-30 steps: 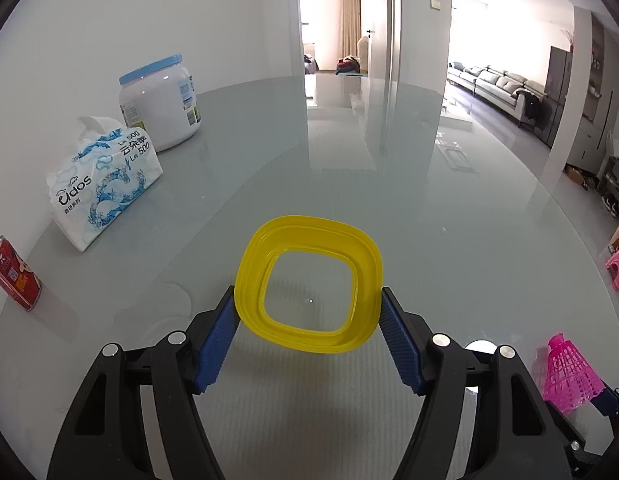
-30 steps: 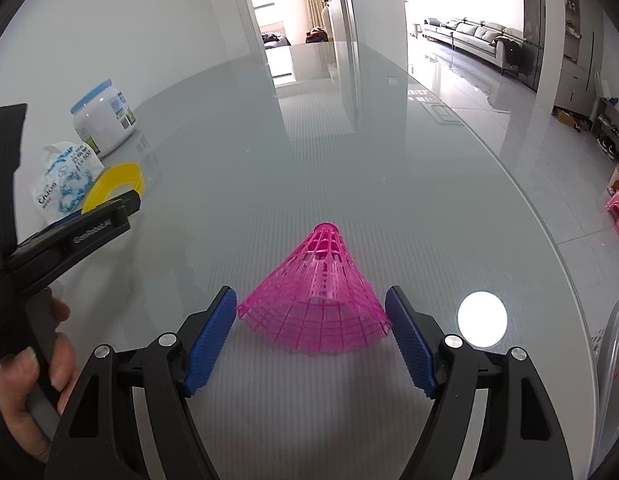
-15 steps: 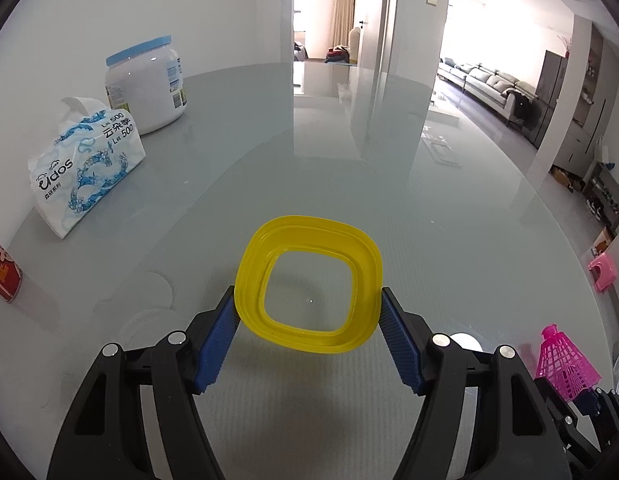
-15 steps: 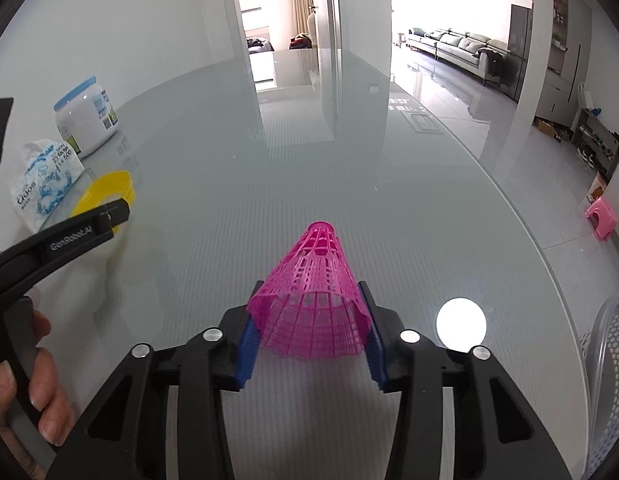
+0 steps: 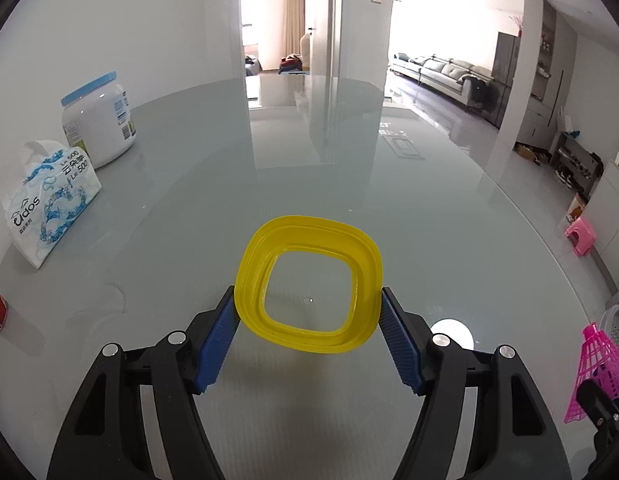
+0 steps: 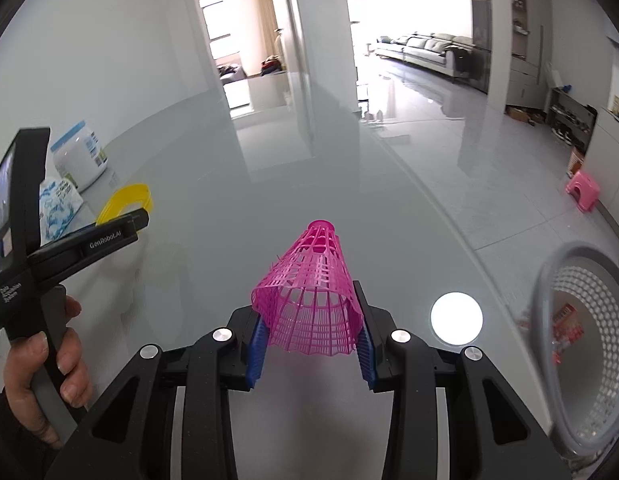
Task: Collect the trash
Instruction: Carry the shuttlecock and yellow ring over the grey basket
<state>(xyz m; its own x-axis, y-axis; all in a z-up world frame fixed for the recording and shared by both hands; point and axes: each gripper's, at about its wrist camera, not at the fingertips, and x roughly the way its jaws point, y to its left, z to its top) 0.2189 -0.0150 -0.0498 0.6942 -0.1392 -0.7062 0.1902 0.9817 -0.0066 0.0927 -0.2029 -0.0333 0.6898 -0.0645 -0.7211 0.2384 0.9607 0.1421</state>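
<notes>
With the right gripper [image 6: 311,344] closing its jaws on the flimsy pink plastic mesh shuttlecock skirt [image 6: 311,304] above the glass table [image 6: 349,200], and the left gripper [image 5: 308,320] clamped on the yellow square plastic ring [image 5: 308,282], either piece could buckle, slip, and miss the grey perforated basket [image 6: 581,344].
</notes>
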